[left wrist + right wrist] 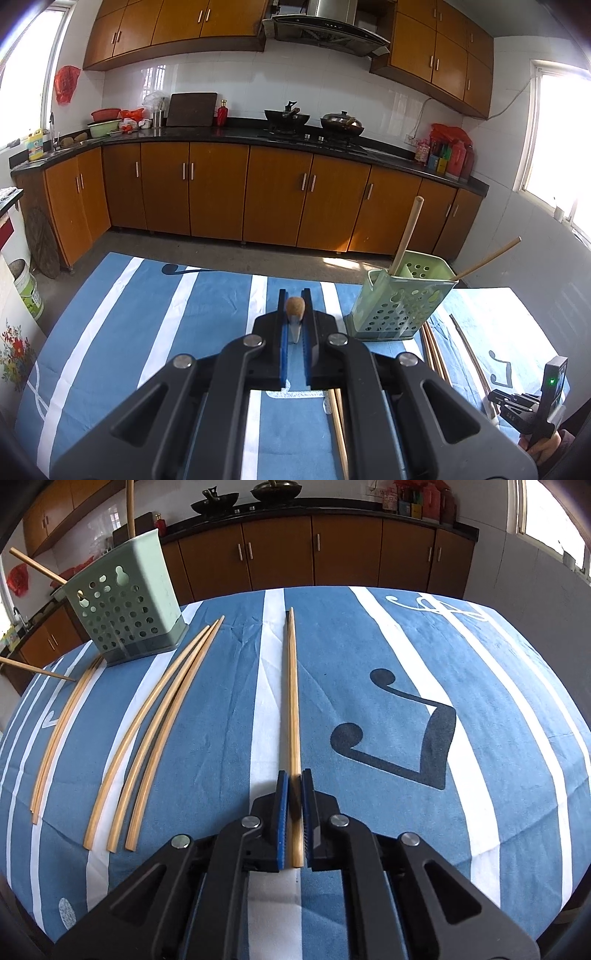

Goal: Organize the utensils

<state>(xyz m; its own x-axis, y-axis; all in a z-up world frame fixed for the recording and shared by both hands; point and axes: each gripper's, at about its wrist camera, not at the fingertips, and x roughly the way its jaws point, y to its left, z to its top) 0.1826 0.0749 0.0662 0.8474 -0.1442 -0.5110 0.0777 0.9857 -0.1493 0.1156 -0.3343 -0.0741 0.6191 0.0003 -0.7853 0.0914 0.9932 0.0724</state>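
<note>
Kitchen table (369, 635): right tongs (294, 775) pinching a chopstick (291, 686) for the green holder (125, 616) ahead-left; left tongs (295, 295) clamp another.

Kitchen background, non-task items only.
Two woks (287, 117) are seen on the black counter (207, 134); a red bottle (222, 112) is stood beside a dark board (192, 109); orange cabinets (218, 192) below.

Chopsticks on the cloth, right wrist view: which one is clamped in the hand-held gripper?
The lone straight chopstick along the white centre stripe, pinched by the right hand-held gripper. The other loose chopsticks lie untouched leftward, near the green holder.
</note>
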